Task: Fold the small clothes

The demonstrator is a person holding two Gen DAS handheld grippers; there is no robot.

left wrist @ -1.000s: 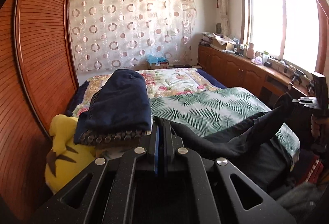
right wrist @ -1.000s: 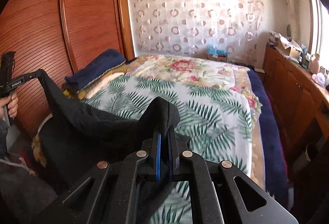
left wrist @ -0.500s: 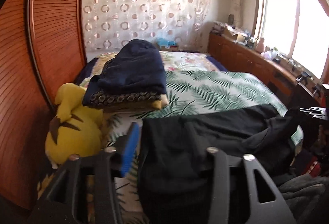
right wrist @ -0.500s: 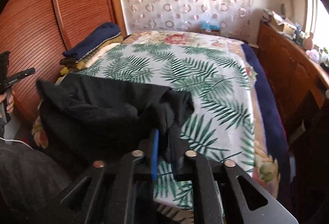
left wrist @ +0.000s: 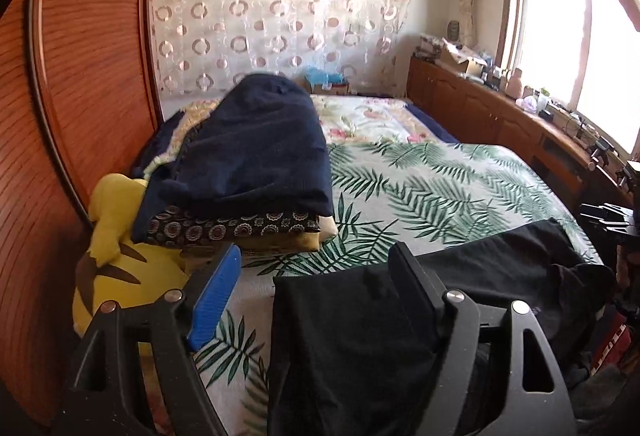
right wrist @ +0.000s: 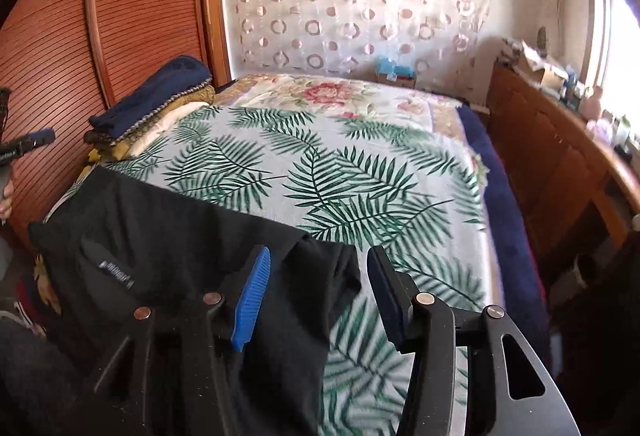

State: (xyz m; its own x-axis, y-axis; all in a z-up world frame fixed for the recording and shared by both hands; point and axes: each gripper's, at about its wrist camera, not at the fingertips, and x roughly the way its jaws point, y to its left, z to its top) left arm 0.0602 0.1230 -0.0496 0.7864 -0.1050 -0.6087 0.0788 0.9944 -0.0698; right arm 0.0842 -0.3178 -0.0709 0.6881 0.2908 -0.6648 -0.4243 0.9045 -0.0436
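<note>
Bedroom; bed (right wrist: 400, 171) under palm-leaf cover as landmark.
Item: black garment (right wrist: 168, 236), laid across near edge of bed, spread wide, one corner still bunched; small pale label showing.
Progress: judged early; laid out, no fold visible, folding all to do.
Left gripper (left wrist: 316, 276): jaws opening, cloth lying between, not pinched.
Right gripper (right wrist: 316, 268): jaws opening, bunched corner between, released.
Stack of folded textiles (left wrist: 248, 163) at left side of bed; yellow plush toy (left wrist: 116, 264) beside stack.

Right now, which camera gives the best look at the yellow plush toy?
The left wrist view: the yellow plush toy lies in plain sight against the wardrobe, below the folded pile. In the right wrist view that pile blocks it, leaving at most a yellow sliver.
</note>
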